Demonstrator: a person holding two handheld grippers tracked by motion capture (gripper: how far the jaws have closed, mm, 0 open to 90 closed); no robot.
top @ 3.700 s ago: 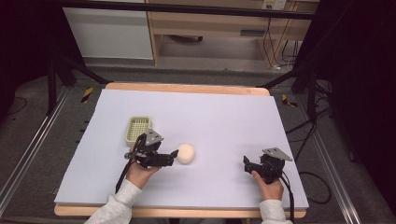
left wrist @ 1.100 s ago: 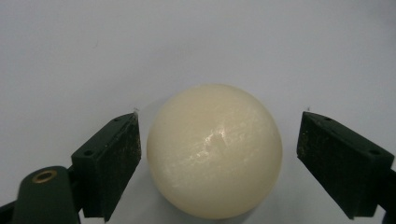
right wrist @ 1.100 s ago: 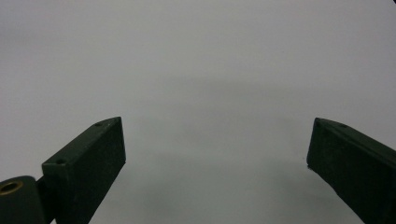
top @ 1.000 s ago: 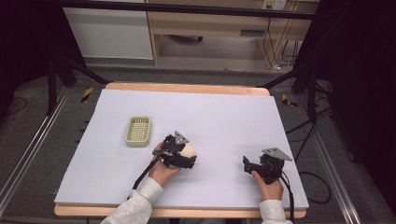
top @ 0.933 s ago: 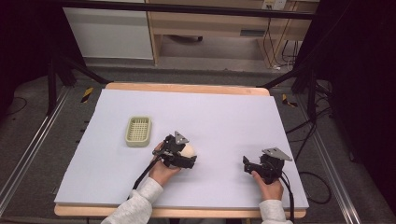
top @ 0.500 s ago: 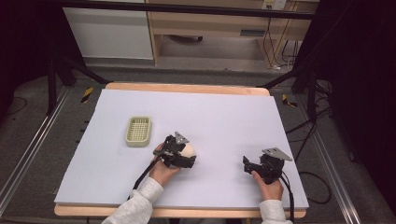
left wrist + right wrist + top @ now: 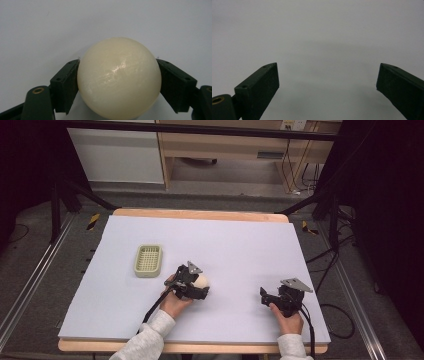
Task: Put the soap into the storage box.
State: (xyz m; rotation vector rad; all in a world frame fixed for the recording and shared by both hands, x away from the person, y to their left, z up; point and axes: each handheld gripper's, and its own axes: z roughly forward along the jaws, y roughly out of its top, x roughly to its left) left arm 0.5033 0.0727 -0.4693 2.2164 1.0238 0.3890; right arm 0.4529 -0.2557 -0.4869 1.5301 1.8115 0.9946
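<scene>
A pale lilac sheet (image 7: 240,245) is laid over a wooden table (image 7: 200,214), whose light edge is seen along the far and near sides. Grey floor (image 7: 35,270) is seen around it, crossed by metal rails (image 7: 22,287) and loose cables (image 7: 335,265). Beyond the table, a white cabinet (image 7: 115,155) and a wooden shelf unit (image 7: 225,145) are set. Both sides are closed off by black curtains (image 7: 395,195).

Ball (image 7: 118,78): glossy cream. Basket (image 7: 148,260): pale green, grid pattern. Surface (image 7: 240,245): pale lavender sheet, wooden edge. Both tools: black.
</scene>
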